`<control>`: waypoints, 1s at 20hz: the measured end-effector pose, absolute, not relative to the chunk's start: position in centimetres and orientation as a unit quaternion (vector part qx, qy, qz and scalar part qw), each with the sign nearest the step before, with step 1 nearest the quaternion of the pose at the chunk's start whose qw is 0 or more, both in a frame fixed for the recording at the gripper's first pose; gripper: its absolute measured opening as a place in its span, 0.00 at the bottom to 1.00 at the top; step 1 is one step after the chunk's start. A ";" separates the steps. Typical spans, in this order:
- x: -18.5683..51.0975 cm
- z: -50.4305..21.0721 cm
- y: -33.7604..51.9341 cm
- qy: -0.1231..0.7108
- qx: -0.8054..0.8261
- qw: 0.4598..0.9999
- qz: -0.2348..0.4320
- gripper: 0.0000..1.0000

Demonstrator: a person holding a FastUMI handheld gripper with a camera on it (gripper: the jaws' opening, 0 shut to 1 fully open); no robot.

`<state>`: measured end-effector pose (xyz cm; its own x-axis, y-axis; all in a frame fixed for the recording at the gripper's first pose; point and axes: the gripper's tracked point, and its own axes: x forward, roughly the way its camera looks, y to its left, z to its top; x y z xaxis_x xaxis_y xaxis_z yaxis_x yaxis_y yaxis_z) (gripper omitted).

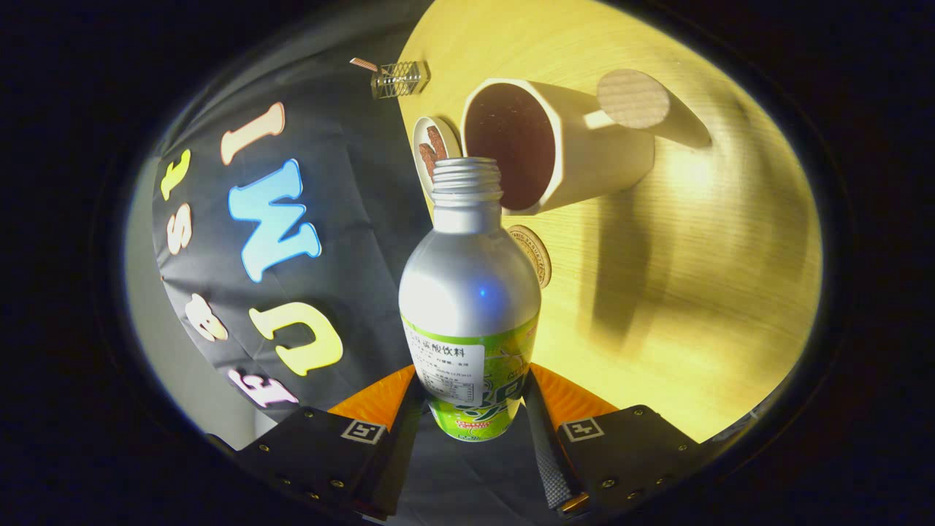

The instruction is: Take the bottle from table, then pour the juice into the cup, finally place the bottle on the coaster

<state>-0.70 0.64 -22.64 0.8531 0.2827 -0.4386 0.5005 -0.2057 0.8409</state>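
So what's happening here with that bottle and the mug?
A person's handheld gripper is shut on a silver bottle, cap off, tipped toward the cup on the wooden table. Its mouth sits just short of the cup's rim. A round coaster lies beyond the cup, with nothing on it.

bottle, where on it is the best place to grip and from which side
Grip the bottle on its straight labelled lower body, fingers on opposite sides, as the gripper holds it now. The shoulder tapers into a narrow threaded neck that would slip.
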 end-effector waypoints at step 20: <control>-1.1 -27.3 0.5 0.301 0.485 0.807 -0.152 0.73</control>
